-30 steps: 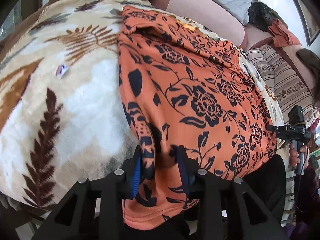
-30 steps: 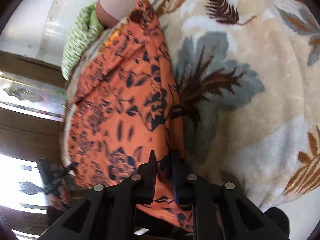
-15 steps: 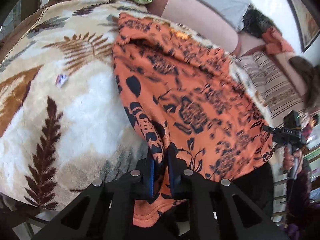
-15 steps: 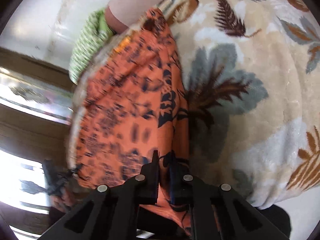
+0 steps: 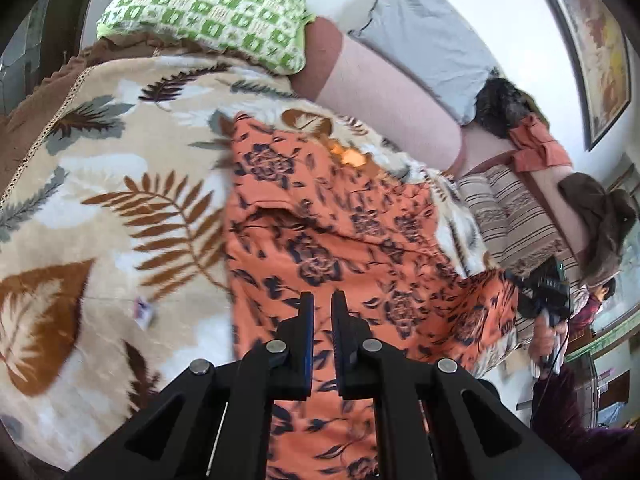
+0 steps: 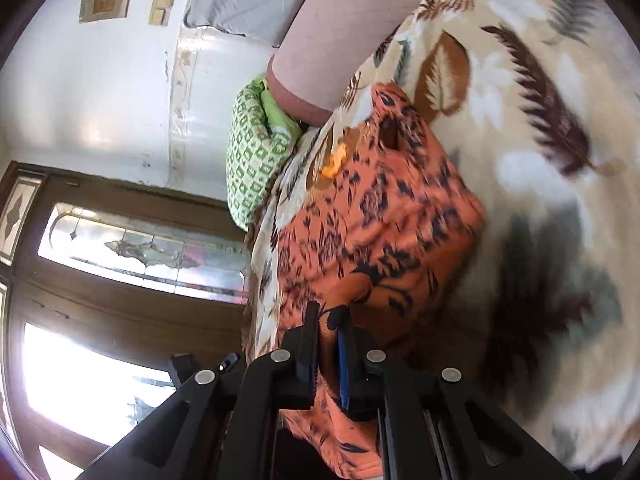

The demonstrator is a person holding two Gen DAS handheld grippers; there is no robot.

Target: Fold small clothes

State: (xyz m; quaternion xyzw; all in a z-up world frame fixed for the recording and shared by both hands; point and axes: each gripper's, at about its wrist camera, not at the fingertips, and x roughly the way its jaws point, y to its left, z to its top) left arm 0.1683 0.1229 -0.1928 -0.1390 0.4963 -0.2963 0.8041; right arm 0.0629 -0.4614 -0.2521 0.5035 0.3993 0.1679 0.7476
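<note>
Both grippers had come up off the bed since the earlier frames, dragging the near edge of the orange floral garment (image 5: pixel 344 240) up with them, so the cloth that was lying flat now hung from the jaws in a slack fold. The left gripper (image 5: pixel 319 312) had its jaws pressed nearly together with the orange fabric pinched between them, and the cloth ran on below and ahead of them. Same deal with the right gripper (image 6: pixel 328 328): jaws clamped on a bunched bit of the hem, with the rest of the garment (image 6: pixel 372 220) sloping away ahead of them down onto the leaf-print blanket (image 6: pixel 540 160).

Left of the left jaws the blanket (image 5: pixel 100 200) was bare apart from a little tag or scrap (image 5: pixel 145 312) lying on it. Farther ahead of those jaws sat a green checked pillow (image 5: pixel 208 12) and a pink bolster (image 5: pixel 384 96) at the head of the bed. Off to the right in the left wrist view, the other gripper and the hand (image 5: pixel 544 332) holding it showed up, pretty blurry.
</note>
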